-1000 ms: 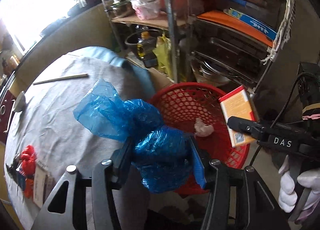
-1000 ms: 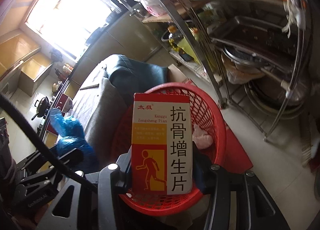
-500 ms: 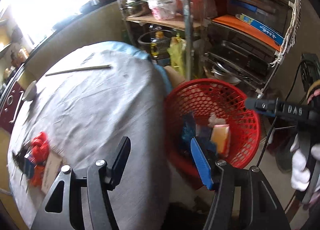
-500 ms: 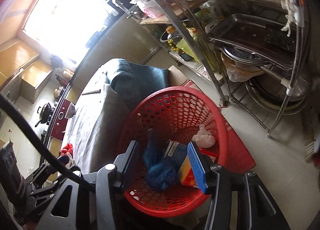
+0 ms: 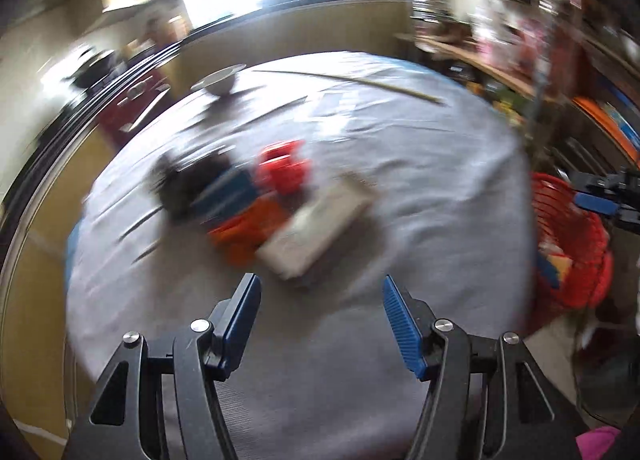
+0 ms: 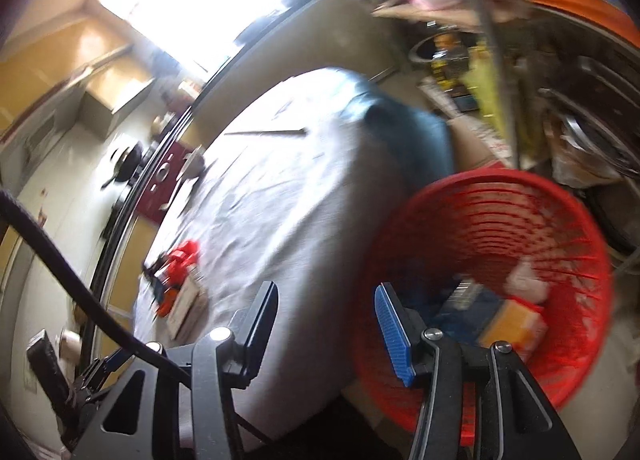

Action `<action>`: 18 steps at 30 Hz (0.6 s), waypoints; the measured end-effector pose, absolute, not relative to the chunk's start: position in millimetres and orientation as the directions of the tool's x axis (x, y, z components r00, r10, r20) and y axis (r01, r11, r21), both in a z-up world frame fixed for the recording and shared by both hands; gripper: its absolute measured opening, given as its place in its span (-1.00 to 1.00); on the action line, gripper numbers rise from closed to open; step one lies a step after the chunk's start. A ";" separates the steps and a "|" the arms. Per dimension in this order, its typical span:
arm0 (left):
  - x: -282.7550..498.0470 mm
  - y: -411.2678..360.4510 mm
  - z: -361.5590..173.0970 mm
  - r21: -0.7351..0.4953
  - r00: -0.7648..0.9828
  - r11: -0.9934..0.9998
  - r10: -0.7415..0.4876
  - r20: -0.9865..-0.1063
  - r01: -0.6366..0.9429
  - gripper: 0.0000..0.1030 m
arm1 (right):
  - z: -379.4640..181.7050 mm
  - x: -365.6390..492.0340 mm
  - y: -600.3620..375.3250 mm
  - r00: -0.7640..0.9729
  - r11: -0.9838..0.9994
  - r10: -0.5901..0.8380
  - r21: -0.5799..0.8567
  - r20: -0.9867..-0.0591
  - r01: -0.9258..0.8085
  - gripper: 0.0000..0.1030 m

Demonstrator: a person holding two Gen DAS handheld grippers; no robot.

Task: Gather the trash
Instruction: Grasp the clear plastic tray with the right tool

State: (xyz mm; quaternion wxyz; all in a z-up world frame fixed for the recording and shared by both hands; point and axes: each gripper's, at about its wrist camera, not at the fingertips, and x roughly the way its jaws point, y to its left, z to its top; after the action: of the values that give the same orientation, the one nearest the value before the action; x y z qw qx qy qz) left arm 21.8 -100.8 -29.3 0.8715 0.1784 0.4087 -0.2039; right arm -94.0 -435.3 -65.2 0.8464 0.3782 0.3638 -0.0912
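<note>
My left gripper (image 5: 320, 312) is open and empty above the grey-clothed round table (image 5: 420, 188), facing a blurred pile of trash: a pale flat box (image 5: 316, 232), orange wrapper (image 5: 248, 228), red item (image 5: 284, 168) and dark item (image 5: 192, 184). My right gripper (image 6: 326, 320) is open and empty at the table's edge, beside the red mesh basket (image 6: 520, 200). The basket holds the blue bag (image 6: 460, 316), the orange box (image 6: 516, 324) and a white wad (image 6: 524, 280). The same pile (image 6: 180, 284) shows at left in the right wrist view.
A white bowl (image 5: 220, 80) and a long thin stick (image 5: 352, 80) lie on the far side of the table. A metal shelf rack (image 6: 560, 80) with pans and bottles stands behind the basket. The basket (image 5: 568, 244) sits off the table's right edge.
Both grippers let go of the blue bag and the orange box into the basket and opened. Both have swung left, the left one now over the table facing the trash pile.
</note>
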 end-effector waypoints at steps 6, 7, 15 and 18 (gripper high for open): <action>46.6 -38.5 -37.9 0.103 0.592 0.928 -0.140 -0.794 0.358 0.24 | -53.2 -34.1 -376.4 0.679 0.770 0.225 0.554 -0.698 0.315 0.06; 49.6 -30.3 -39.3 0.097 0.593 0.934 -0.135 -0.794 0.343 0.24 | -52.0 -26.5 -368.2 0.674 0.781 0.235 0.549 -0.701 0.299 0.06; 63.5 -20.2 -49.5 0.031 0.562 0.932 -0.191 -0.805 0.361 0.25 | -43.7 36.1 -326.9 0.638 0.822 0.292 0.528 -0.712 0.213 0.06; 70.9 -37.4 -47.5 0.015 0.551 0.911 -0.237 -0.800 0.412 0.25 | -43.3 49.1 -326.7 0.640 0.822 0.298 0.531 -0.709 0.206 0.06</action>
State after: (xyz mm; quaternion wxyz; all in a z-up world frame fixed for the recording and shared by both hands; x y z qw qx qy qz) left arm 70.9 -37.4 -47.5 0.8749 0.1009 0.4359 -0.1855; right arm 49.1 -326.7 -43.3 0.8552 0.2974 0.4237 0.0268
